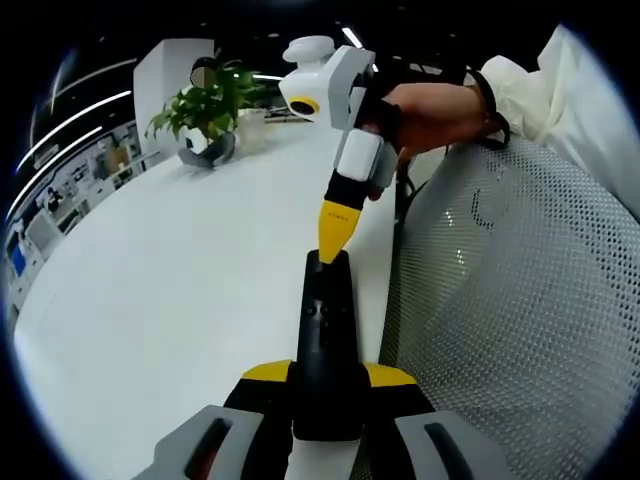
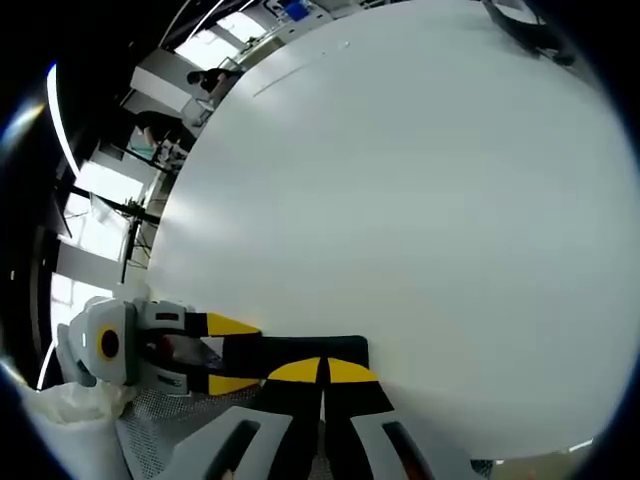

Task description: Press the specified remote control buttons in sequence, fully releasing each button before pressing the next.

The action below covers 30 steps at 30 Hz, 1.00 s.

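Clamped between the yellow-tipped jaws of the left tool [image 1: 325,385], a slim black plastic remote control [image 1: 326,340] points away from the camera, held just above the edge of a broad white surface [image 1: 180,300]. Its far end carries small buttons, too small to tell apart. Meeting that far end, the right tool [image 1: 337,228] comes down from above, held by a person's hand [image 1: 430,110]; its two yellow tips are closed together into a single point and hold nothing, and that point rests on or just over the remote's top end, contact uncertain. In the right gripper view the same closed tips [image 2: 320,372] sit against the black remote [image 2: 300,352], with the left tool [image 2: 225,355] gripping it from the side. A white perforated mesh chair back [image 1: 520,320] stands beside the surface, and a green potted plant [image 1: 210,115] sits far back. To press well, push straight down, then lift fully clear before moving on.
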Available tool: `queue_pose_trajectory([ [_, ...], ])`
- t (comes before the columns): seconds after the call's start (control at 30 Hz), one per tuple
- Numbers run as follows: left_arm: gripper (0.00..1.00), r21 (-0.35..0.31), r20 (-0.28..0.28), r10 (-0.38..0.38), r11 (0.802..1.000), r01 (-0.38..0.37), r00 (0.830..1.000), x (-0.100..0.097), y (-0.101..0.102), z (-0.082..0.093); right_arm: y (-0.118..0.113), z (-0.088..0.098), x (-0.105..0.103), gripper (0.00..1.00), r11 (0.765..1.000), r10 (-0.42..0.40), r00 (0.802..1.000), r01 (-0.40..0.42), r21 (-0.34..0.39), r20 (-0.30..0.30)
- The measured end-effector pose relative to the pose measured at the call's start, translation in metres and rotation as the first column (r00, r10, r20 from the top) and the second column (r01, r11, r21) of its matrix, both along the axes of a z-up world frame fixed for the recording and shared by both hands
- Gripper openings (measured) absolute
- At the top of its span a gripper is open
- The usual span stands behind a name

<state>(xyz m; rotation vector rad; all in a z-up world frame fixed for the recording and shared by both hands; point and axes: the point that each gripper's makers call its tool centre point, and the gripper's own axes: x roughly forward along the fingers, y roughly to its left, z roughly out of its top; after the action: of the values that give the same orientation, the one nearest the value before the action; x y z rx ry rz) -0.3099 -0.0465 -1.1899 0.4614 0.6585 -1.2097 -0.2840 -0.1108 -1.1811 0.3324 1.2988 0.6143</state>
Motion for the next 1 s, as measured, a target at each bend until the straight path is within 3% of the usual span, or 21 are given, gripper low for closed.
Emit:
queue_pose_trajectory([
  [0.67, 0.25, 0.000, 0.003, -0.004, 1.000, 0.004, 1.000, -0.0004, -0.0004, -0.0004, 0.0002, 0.0008, -0.0008, 0.00, 1.000, 0.009, 1.000, -0.009, -0.010, 0.008],
  [1.0, 0.25, -0.002, 0.009, -0.019, 1.000, 0.019, 1.000, -0.0011, -0.0033, 0.0001, 0.0082, 0.0013, -0.0045, 0.00, 0.997, 0.081, 0.996, -0.080, -0.021, 0.024],
])
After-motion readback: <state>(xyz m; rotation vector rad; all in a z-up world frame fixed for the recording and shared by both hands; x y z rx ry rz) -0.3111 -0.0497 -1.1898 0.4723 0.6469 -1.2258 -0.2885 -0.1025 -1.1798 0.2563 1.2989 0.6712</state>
